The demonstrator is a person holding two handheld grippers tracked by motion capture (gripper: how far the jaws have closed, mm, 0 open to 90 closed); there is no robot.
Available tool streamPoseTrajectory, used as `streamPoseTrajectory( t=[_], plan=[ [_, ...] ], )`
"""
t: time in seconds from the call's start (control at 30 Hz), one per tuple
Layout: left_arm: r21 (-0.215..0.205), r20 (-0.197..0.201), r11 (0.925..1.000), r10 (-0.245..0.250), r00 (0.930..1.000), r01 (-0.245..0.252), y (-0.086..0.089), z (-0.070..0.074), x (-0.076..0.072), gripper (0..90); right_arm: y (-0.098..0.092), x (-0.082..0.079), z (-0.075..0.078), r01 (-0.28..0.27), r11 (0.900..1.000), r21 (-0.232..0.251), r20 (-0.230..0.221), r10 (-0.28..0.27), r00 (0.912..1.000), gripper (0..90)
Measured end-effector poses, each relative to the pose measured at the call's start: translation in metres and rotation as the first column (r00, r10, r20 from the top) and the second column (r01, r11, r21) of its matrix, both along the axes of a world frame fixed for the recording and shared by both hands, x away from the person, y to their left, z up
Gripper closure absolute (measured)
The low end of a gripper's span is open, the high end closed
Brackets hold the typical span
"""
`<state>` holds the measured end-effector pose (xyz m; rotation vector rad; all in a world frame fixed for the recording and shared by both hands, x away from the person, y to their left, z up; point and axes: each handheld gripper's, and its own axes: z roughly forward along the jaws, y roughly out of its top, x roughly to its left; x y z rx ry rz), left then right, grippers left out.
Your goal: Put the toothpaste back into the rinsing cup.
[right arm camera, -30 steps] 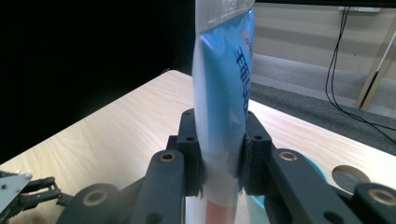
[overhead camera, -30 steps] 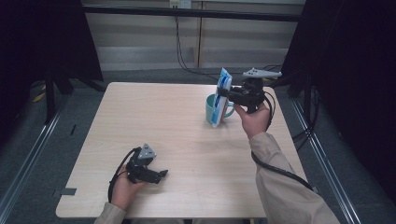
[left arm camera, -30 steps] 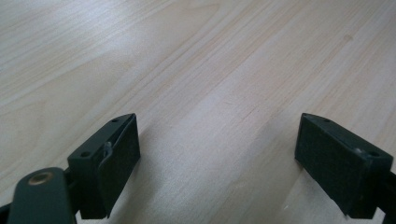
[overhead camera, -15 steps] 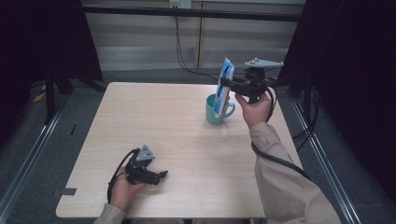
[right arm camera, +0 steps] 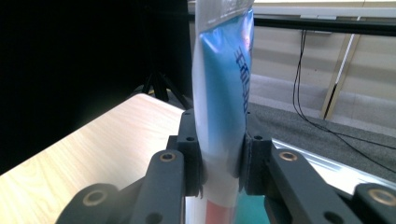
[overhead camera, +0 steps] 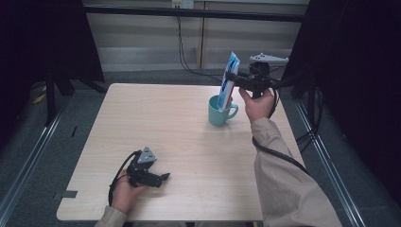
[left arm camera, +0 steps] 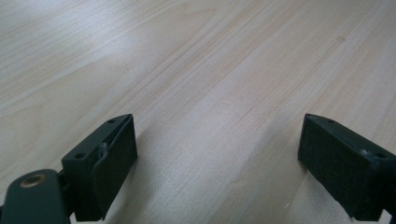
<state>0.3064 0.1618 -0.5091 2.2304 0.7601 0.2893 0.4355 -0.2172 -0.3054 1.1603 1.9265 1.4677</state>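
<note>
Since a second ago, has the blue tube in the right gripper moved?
Yes. The blue tube, clamped in the right gripper, has risen and shifted slightly right against the teal mug; its lower end is at the mug's mouth.

Overhead forward view; two close jaw-mounted cameras

A blue and white tube (right arm camera: 222,107) with dark blue lettering and a red band near its bottom; a teal mug (overhead camera: 220,111) at its 6 o'clock; pale wood-grain table (overhead camera: 156,127); black grippers; beige sleeve (overhead camera: 283,179).
</note>
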Motion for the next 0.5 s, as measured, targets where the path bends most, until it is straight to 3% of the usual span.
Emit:
streamPoseTrajectory(
  t=[0.23, 0.5],
  plan=[
    [0.001, -0.001, 1.0, -0.002, 1.0, 0.002, 0.0, 0.0, 0.0, 11.3, 0.0, 0.007, 0.002, 0.027, 1.0, -0.003, 0.004, -0.027, 0.9996, 74.4],
    [0.0, -0.001, 1.0, -0.003, 1.0, 0.003, 0.0, 0.0, 0.0, 11.2, 0.002, 0.015, -0.005, 0.055, 0.998, -0.016, 0.004, -0.055, 0.9985, 74.4]
  ],
)
